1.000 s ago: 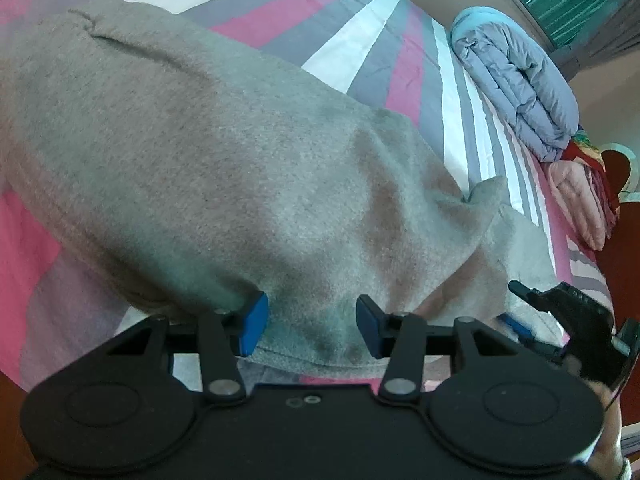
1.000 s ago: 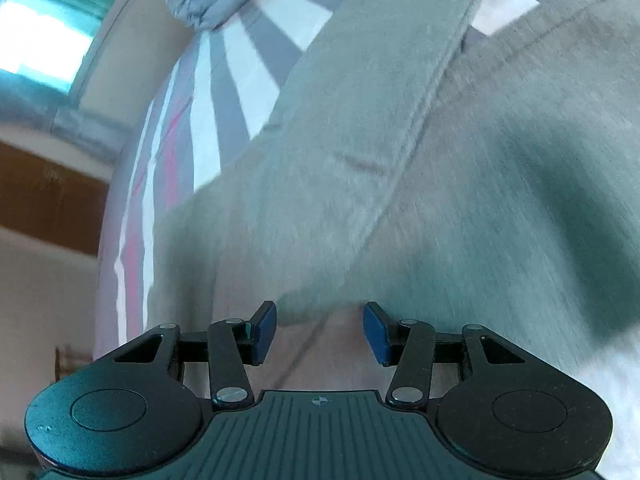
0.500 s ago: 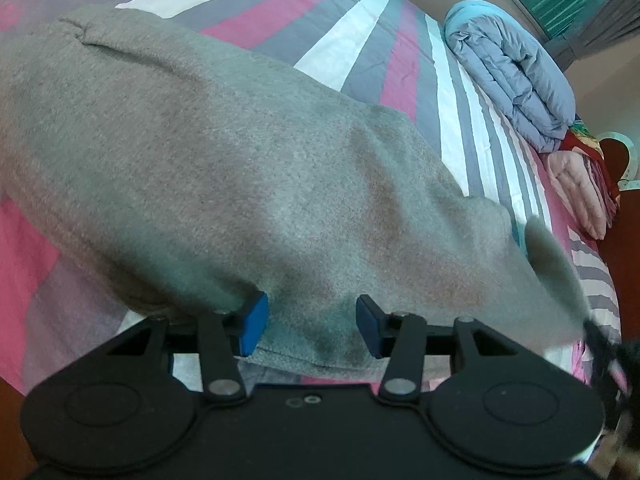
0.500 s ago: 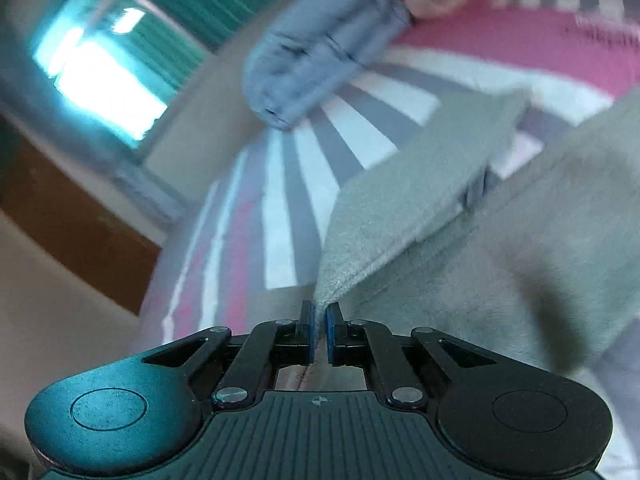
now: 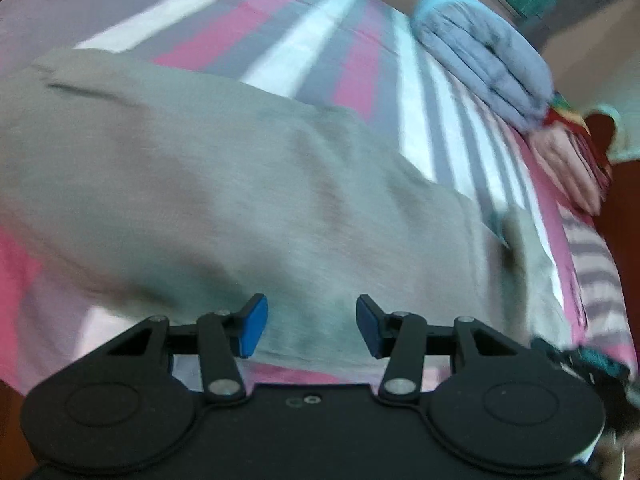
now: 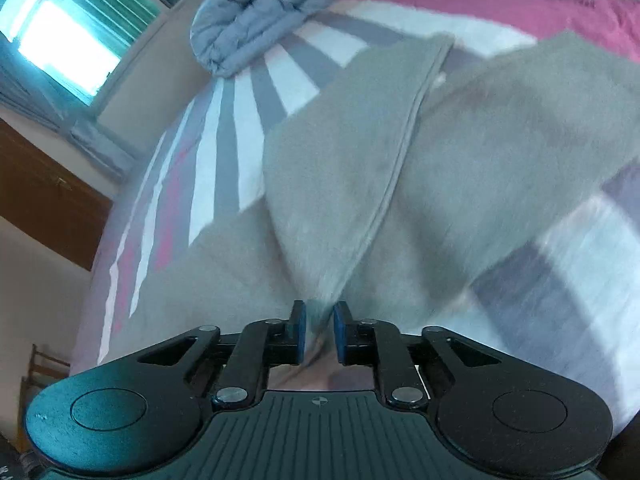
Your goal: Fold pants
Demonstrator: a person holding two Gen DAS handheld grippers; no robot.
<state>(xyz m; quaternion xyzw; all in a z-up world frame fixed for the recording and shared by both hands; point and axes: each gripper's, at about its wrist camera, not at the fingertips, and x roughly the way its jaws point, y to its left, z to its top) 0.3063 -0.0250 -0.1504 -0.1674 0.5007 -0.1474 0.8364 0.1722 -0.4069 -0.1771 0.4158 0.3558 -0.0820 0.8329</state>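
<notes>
Grey pants [image 5: 224, 184] lie spread on a striped bed. My left gripper [image 5: 311, 326] is open, its blue pads on either side of the pants' near hem, low over the cloth. My right gripper [image 6: 319, 330] has its jaws a small gap apart with a bunched fold of the grey pants [image 6: 400, 168] between the pads. A seam runs up the cloth from that fold. The right gripper's black body shows blurred at the lower right of the left wrist view [image 5: 576, 360].
The bed sheet [image 5: 304, 44] has pink, white and grey stripes. A folded blue-grey quilt [image 5: 484, 56] and a pink folded item [image 5: 564, 168] lie at the far side. The quilt also shows in the right wrist view [image 6: 264, 12], by a window [image 6: 68, 32].
My right gripper shut on the pants' edge, lifted it, and has since opened a little around the fold. The left gripper stayed open at the hem and shifted slightly.
</notes>
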